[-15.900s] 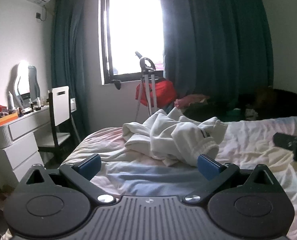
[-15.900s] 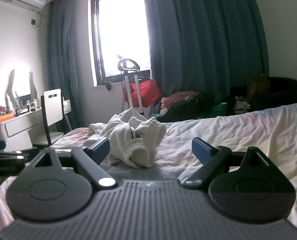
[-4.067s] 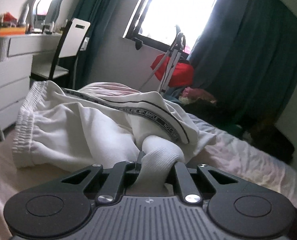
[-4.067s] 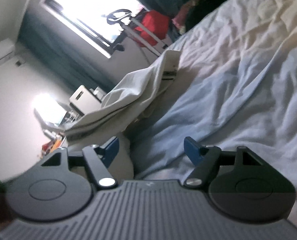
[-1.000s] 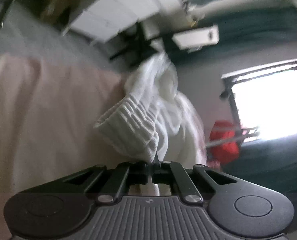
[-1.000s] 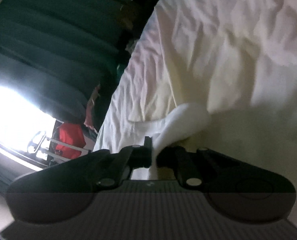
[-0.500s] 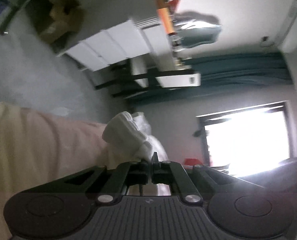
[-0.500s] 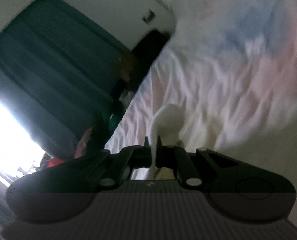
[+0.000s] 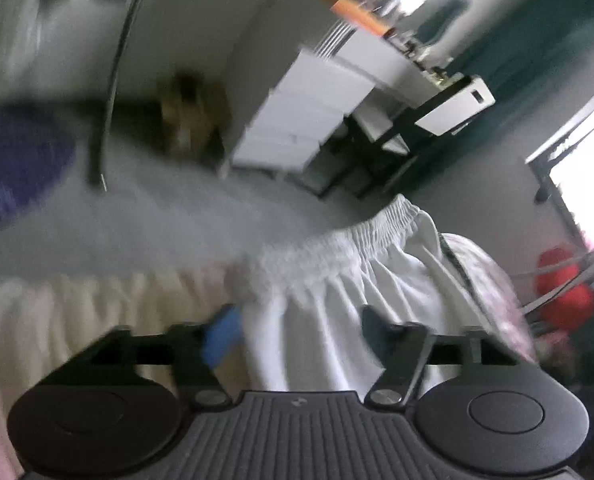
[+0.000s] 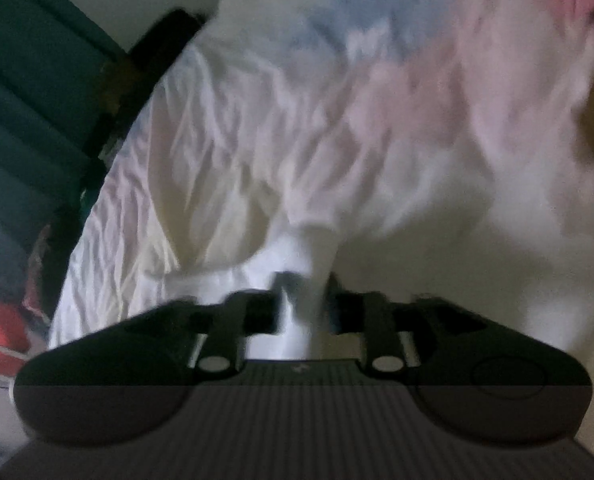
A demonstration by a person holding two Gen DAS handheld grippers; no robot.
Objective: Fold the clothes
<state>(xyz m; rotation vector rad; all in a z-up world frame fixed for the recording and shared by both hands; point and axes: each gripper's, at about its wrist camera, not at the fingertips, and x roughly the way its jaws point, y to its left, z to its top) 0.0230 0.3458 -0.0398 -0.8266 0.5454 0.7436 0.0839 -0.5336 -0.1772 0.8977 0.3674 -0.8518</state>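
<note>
White trousers (image 9: 361, 280): spread on bed sheet (image 10: 257, 140), elastic waistband seen at the edge. Left gripper (image 9: 297, 328): spread wide. Right gripper (image 10: 303, 304): fabric fold pinched, blurred.

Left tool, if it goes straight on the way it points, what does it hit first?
Probably the white pants: the open left tool has their gathered fabric lying between its fingers, elastic waistband just beyond. Blur leaves depth uncertain.

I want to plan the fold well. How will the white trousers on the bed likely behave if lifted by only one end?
The white trousers look floppy: the fabric lies in soft gathers below the elastic waistband, so it would probably sag. They seem light for their size. The left gripper has its jaws apart, so that end may drop onto the bed.
</note>
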